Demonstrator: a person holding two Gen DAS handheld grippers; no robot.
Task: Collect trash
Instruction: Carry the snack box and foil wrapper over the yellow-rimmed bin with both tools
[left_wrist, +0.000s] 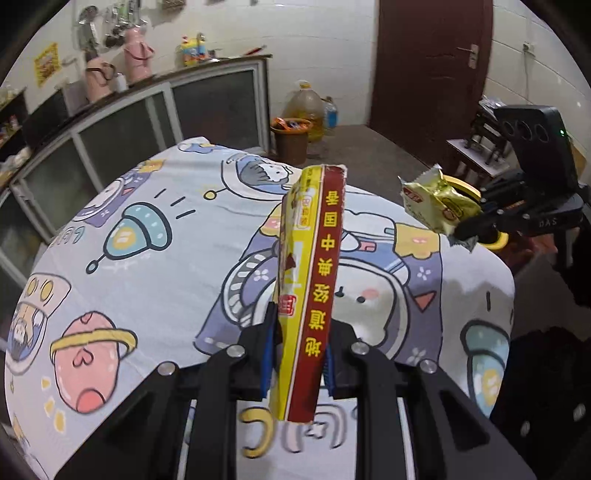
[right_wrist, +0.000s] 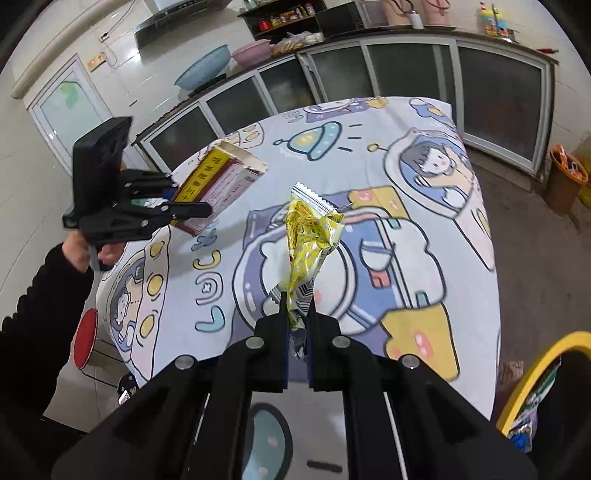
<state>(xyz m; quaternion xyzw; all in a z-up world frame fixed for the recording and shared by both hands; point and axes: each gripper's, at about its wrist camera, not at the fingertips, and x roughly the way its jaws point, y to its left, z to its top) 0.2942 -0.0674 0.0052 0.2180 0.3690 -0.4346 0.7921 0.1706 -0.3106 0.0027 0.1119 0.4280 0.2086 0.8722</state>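
My left gripper (left_wrist: 301, 325) is shut on a flattened yellow and red carton (left_wrist: 310, 280), held upright above the cartoon tablecloth (left_wrist: 147, 240). In the right wrist view the same carton (right_wrist: 221, 181) sticks out of the left gripper (right_wrist: 184, 206) at the table's left side. My right gripper (right_wrist: 297, 306) is shut on a crumpled yellow snack wrapper (right_wrist: 312, 236), held above the table. The left wrist view shows that wrapper (left_wrist: 436, 203) in the right gripper (left_wrist: 469, 225) at the far right, off the table edge.
A yellow-rimmed bin (right_wrist: 535, 384) with wrappers inside sits at the lower right, beside the table. A brown bin (left_wrist: 290, 142) with trash stands on the floor beyond the table, near oil jugs (left_wrist: 306, 107). Glass-front cabinets (left_wrist: 122, 125) line the wall. A red stool (right_wrist: 85, 339) stands at the left.
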